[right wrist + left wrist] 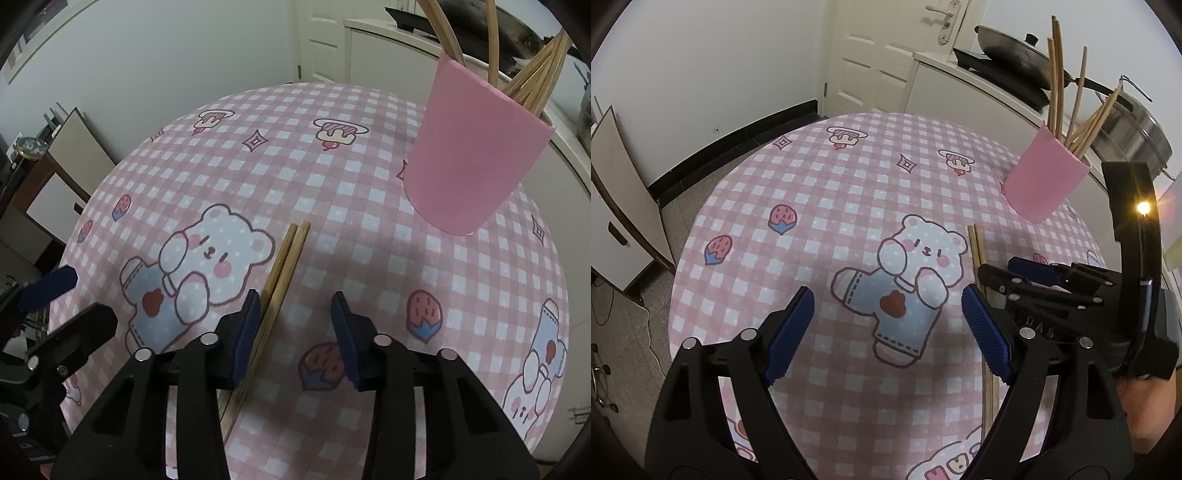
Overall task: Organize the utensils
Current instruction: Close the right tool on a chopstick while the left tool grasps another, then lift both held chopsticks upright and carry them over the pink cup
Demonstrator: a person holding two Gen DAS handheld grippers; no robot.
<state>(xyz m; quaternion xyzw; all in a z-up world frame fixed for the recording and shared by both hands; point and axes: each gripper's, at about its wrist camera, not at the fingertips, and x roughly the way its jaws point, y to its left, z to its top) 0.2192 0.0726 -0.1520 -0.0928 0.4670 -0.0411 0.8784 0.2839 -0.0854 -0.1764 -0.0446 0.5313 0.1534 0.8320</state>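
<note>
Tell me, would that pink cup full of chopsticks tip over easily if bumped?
Probably. The pink cup looks tall and light, and the chopsticks in it rise far above its rim and lean outward, which likely makes it top-heavy. On the soft-looking tablecloth it may topple rather than slide.

White walls (713,62), black baseboard (738,144), cream panelled door (875,55), speckled grey floor (631,332).

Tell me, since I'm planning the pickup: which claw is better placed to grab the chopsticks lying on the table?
Right. The right claw hangs open directly over the loose chopsticks, its left pad beside them. The left claw is open over the bear print, chopsticks outside it.
</note>
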